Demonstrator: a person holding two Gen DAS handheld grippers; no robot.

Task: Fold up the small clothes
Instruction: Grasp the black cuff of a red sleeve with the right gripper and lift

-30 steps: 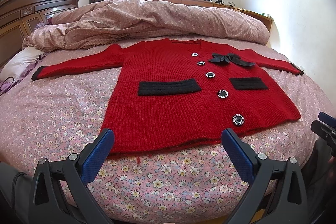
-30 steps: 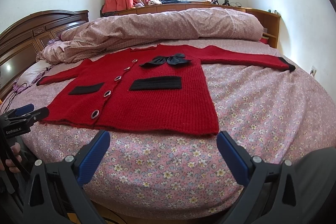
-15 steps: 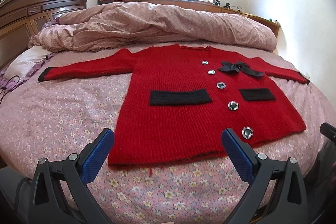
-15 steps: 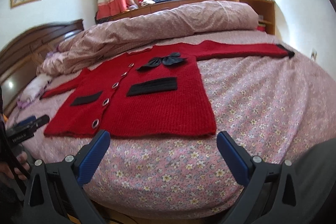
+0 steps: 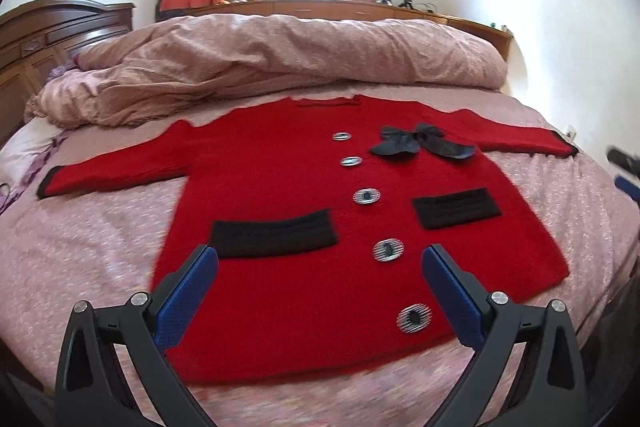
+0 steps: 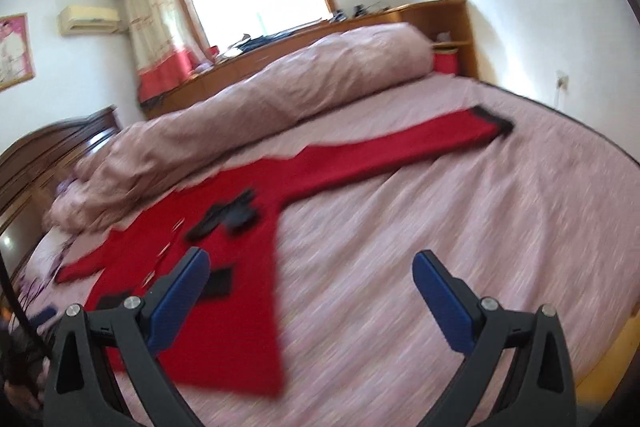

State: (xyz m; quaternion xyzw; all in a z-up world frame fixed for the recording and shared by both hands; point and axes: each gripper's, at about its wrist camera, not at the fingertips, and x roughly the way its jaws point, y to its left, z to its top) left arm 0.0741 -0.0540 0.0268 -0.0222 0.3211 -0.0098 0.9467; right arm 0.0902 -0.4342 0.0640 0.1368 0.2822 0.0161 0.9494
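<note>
A red knit cardigan [image 5: 288,187] with black pockets, a black bow and several silver buttons lies flat, face up, on the flowered bed sheet [image 5: 88,227], both sleeves spread out. My left gripper [image 5: 320,267] is open and empty above the cardigan's lower hem. In the blurred right wrist view the cardigan [image 6: 248,235] lies to the left and its right sleeve [image 6: 400,143] stretches away. My right gripper [image 6: 312,275] is open and empty, above the sheet beside the cardigan's right edge.
A bunched pink duvet [image 5: 280,59] lies along the far side of the bed. A dark wooden headboard [image 5: 48,27] stands at the left. A wooden shelf [image 6: 440,27] and window ledge run behind the bed. The bed's edge [image 6: 624,307] is at the right.
Both grippers have moved forward over the bed. The left one now hangs above the cardigan's hem. The right one has swung right and tilted, toward the right sleeve. Both stayed open.
</note>
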